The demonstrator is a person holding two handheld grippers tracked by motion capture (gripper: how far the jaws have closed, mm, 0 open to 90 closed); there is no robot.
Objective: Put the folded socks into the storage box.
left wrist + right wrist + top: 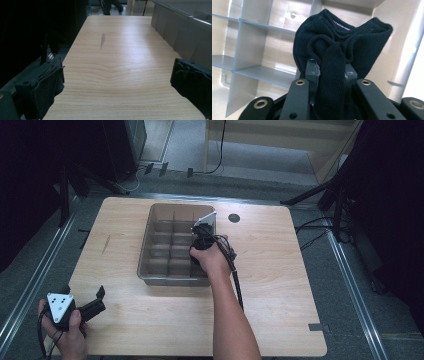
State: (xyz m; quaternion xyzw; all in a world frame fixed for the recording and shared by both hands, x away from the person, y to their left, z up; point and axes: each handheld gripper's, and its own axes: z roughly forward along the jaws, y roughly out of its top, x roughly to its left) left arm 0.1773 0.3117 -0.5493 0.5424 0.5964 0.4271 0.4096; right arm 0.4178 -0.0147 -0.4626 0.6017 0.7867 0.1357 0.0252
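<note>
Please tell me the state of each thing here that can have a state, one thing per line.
Left tongs: open, holding nothing, low over the near left of the table.
Right tongs: shut on the black sock, held over the divided bin.
Black sock: bunched, pinched between the jaws, lifted.
Divided bin: upright on the table, its visible compartments empty.

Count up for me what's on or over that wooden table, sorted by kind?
Hand-held grippers: 2, left hand-held gripper, right hand-held gripper
Divided grey trays: 1
Black knitted cloth pieces: 1
Total: 4
</note>
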